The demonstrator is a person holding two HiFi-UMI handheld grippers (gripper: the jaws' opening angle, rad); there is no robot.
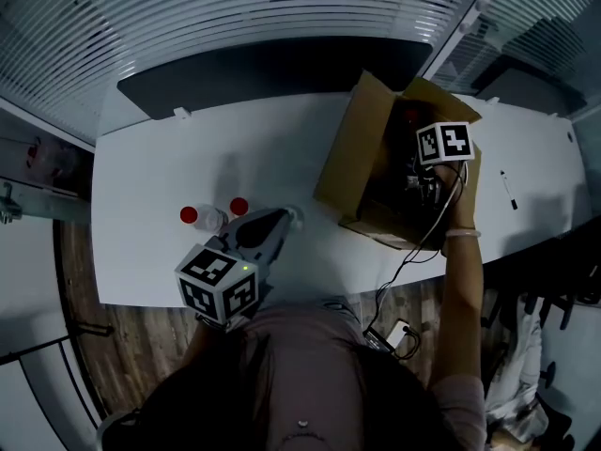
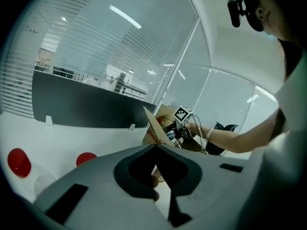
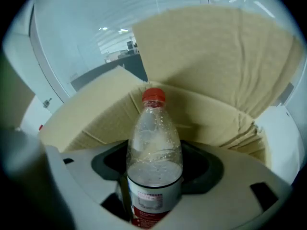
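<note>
My right gripper point(image 1: 423, 184) is down inside an open cardboard box point(image 1: 349, 148) on the white table point(image 1: 150, 158). It is shut on a clear bottle point(image 3: 154, 143) with a red cap and a white and red label. The bottle stands upright between the jaws, with the box's walls point(image 3: 206, 56) behind it. My left gripper point(image 1: 282, 222) hovers near the table's front edge, shut, with nothing between its jaws. Two red-capped bottles point(image 1: 190, 216) point(image 1: 238, 207) stand just left of it. In the left gripper view their caps point(image 2: 19, 162) point(image 2: 86, 158) show low left, and the box point(image 2: 160, 128) lies ahead.
A long dark panel point(image 1: 272, 69) runs along the table's far side. A pen point(image 1: 508, 188) lies right of the box. A cable point(image 1: 404, 261) hangs from the right gripper over the front edge. Glass walls with blinds surround the table.
</note>
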